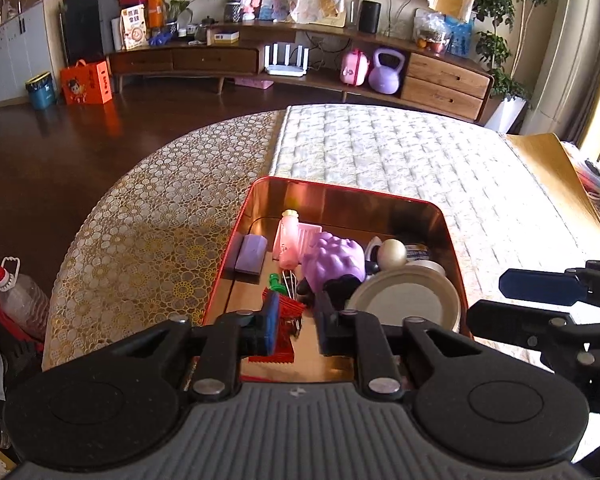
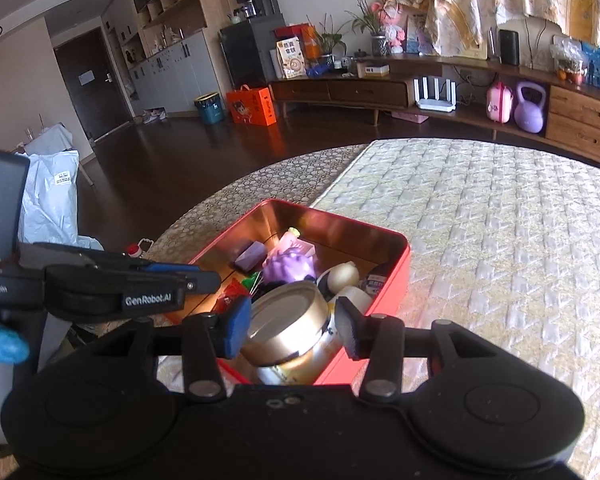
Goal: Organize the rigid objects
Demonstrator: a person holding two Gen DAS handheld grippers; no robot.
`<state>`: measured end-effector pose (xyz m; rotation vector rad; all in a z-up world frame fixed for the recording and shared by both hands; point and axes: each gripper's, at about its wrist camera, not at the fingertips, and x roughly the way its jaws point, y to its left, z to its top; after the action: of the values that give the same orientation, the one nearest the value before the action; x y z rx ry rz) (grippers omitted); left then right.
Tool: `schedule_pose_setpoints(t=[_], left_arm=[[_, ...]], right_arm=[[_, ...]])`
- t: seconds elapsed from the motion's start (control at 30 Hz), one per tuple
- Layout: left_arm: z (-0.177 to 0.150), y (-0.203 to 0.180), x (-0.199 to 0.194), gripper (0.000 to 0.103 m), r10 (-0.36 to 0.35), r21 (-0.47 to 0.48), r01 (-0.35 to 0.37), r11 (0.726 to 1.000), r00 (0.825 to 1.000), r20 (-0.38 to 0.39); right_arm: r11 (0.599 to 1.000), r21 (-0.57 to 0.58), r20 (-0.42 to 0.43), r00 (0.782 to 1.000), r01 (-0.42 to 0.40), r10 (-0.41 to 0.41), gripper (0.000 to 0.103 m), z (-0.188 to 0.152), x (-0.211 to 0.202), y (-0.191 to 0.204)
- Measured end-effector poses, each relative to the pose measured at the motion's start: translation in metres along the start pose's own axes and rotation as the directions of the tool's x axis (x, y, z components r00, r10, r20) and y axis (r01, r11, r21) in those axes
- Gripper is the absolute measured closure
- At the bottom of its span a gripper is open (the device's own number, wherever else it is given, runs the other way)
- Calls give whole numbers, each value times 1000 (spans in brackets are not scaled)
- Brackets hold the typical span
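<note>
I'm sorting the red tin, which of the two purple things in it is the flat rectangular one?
The small lavender block against the red tin's left wall; the other, the bumpy purple toy, sits rounded mid-tin.

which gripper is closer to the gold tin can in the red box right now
Right. The right gripper hangs just above the gold tin can, its open jaws framing the can without touching. The left gripper hovers over the red box's other side, beside the can.
</note>
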<state>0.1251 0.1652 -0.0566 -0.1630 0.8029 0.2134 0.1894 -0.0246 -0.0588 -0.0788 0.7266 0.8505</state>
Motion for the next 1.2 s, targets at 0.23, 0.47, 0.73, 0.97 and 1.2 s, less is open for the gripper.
schedule_pose_setpoints(t=[0.23, 0.47, 0.73, 0.97, 1.2], left_arm=[[-10, -5, -21, 26, -12, 10, 11, 1000, 999, 52], [-16, -15, -40, 24, -16, 34, 13, 999, 997, 78], [-22, -21, -60, 13, -35, 28, 32, 999, 993, 112], [-31, -32, -74, 12, -11, 58, 4, 998, 992, 124], [-42, -42, -92, 12, -3, 85, -11, 996, 987, 161]], right_arm=[[1000, -5, 45, 999, 6, -6, 41, -10, -19, 3], [1000, -24, 93, 996, -2, 4, 26, -19, -41, 8], [1000, -4, 162, 987, 23, -22, 2, -31, -63, 5], [999, 20, 193, 980, 48, -51, 0, -39, -76, 5], [998, 31, 215, 975, 52, -58, 0, -48, -87, 4]])
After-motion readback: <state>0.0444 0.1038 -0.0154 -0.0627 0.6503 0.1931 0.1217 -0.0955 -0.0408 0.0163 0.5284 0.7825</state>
